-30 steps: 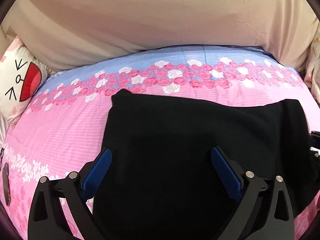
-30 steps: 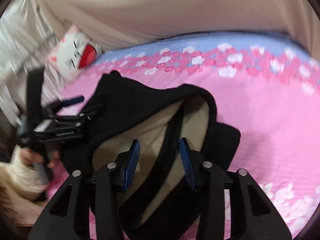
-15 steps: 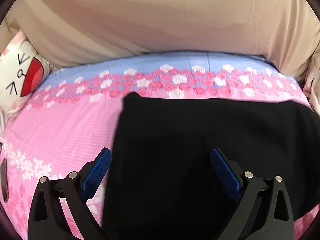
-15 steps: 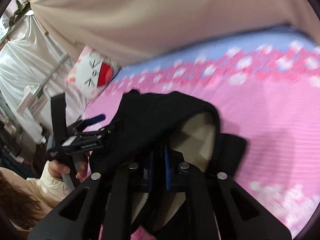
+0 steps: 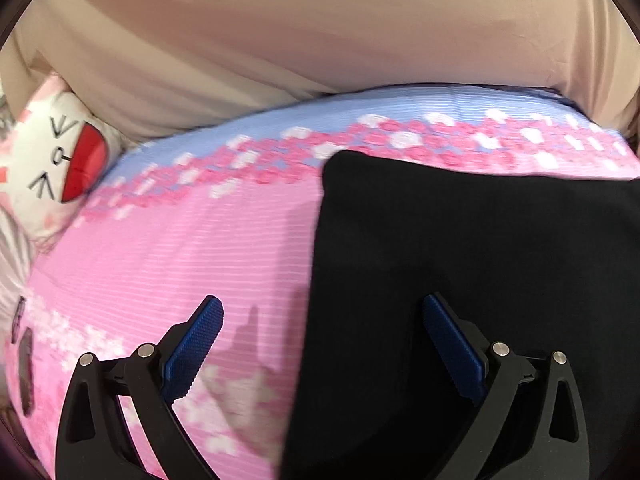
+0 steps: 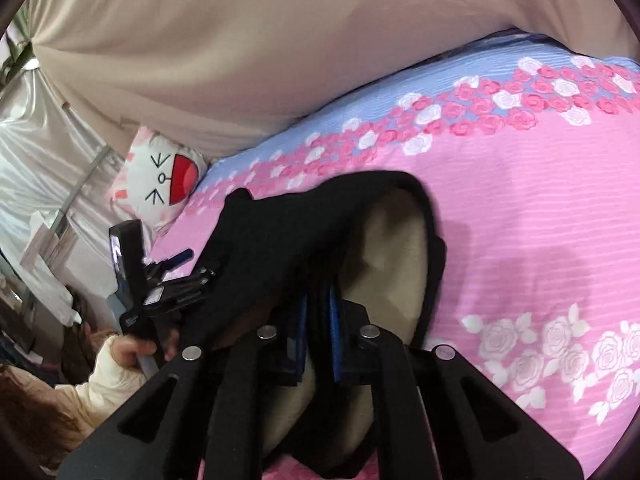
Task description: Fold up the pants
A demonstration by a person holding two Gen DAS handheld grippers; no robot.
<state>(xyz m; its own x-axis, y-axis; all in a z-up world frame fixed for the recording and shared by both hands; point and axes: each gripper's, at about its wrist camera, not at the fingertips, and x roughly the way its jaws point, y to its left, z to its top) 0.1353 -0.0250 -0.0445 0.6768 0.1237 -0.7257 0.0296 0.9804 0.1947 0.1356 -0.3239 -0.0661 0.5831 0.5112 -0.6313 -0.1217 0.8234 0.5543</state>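
Black pants (image 5: pixel 460 280) lie on a pink flowered bedsheet (image 5: pixel 180 248). In the left wrist view my left gripper (image 5: pixel 320 336) is open and empty, its left finger over the sheet and its right finger over the pants' left edge. In the right wrist view my right gripper (image 6: pixel 316 320) is shut on the pants' waistband (image 6: pixel 320 292) and lifts it, showing the beige lining (image 6: pixel 392 248). The left gripper (image 6: pixel 172 276) also shows there, at the far left beside the pants (image 6: pixel 288 236).
A white cartoon-face pillow (image 5: pixel 52 160) lies at the bed's left end, also seen in the right wrist view (image 6: pixel 160 180). A beige curtain (image 5: pixel 320 32) hangs behind the bed. The person's hand (image 6: pixel 132 352) holds the left gripper's handle.
My right gripper closed on the waistband and raised it. My left gripper shifted left, so the pants' left edge now lies between its fingers.
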